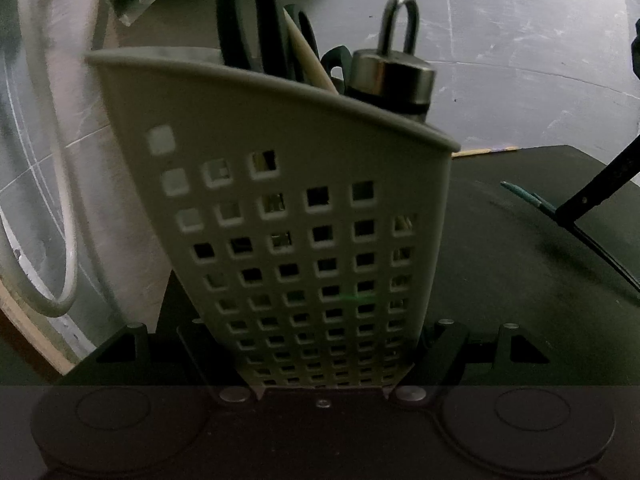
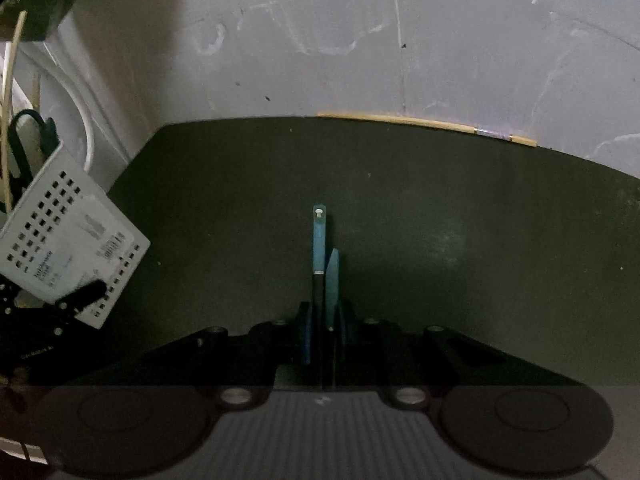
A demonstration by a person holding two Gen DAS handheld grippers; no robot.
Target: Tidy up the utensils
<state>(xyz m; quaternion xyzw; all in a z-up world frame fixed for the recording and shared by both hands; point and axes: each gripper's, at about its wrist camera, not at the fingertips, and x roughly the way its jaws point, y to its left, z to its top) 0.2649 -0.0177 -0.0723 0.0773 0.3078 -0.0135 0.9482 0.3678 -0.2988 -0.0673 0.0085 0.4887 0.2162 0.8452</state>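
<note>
A pale perforated utensil caddy point(image 1: 280, 140) fills the left wrist view, and my left gripper point(image 1: 322, 332) is shut on its lower part. Black scissors point(image 1: 248, 20), a wooden chopstick point(image 1: 308, 52) and a steel tool with a loop point(image 1: 392, 72) stand in it. My right gripper point(image 2: 322, 320) is shut on a teal-handled utensil point(image 2: 319, 240) that points away over the black table point(image 2: 440, 220). In the right wrist view the caddy point(image 2: 68, 240) leans at the far left. A second chopstick point(image 2: 424, 122) lies along the table's far edge.
A white cable point(image 1: 60, 160) loops down on the left behind the caddy. Grey scuffed surface point(image 2: 360, 40) lies beyond the table's far edge. The right gripper's frame point(image 1: 592, 192) reaches in at the right edge of the left wrist view.
</note>
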